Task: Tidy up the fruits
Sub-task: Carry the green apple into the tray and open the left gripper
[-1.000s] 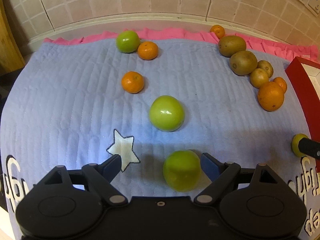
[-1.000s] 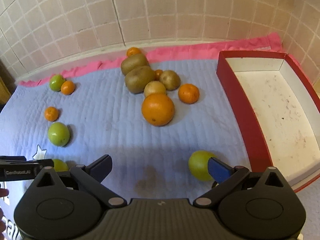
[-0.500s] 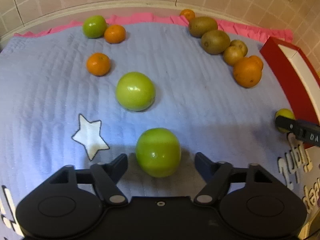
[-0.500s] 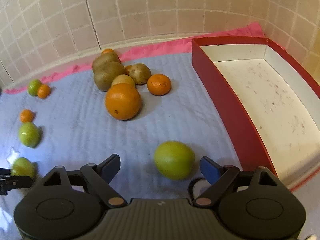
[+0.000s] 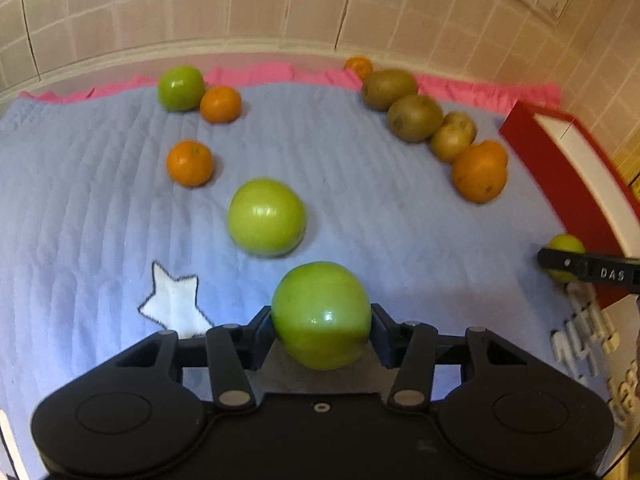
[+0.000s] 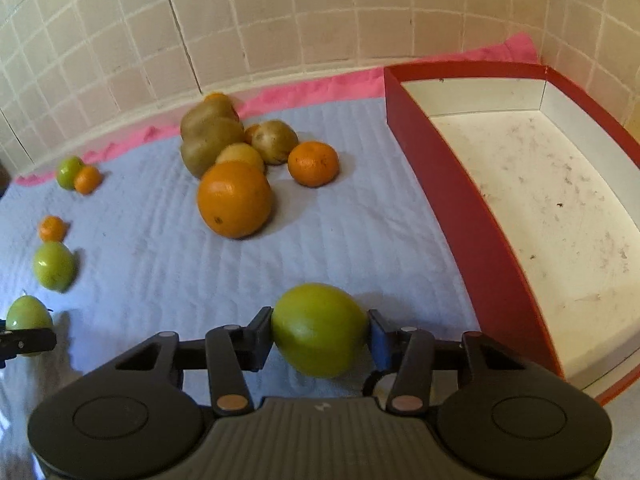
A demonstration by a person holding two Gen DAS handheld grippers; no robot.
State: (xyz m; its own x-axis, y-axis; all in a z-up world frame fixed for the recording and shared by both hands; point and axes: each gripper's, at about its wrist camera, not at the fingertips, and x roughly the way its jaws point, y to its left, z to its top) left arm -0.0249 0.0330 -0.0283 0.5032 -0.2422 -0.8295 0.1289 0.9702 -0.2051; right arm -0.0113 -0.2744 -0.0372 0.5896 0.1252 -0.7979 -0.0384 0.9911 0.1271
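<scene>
While I hold a gripper in each hand over a pale blue quilted cloth, both are clamped on fruit. My left gripper has its two black fingers pressed against the sides of a shiny green apple, which sits right at the tool's front edge. Just beyond it lies a second green apple, and to the left of the held fruit a white star is stitched into the cloth. Farther back on the left sit a small tangerine and, near the pink border, a third green apple touching another tangerine.

My right gripper is closed on a yellowish-green apple, one finger at each side. Immediately to its right stands a red box with a white, speckled inside (nothing lies in it). Well beyond the held fruit is a tight cluster: a large orange at the front, brown kiwis stacked behind it, and a tangerine beside the cluster to the right.

From the left camera, the right tool's finger and its apple show at the far right edge, next to the box wall. A tiled wall runs along the back of the counter.
</scene>
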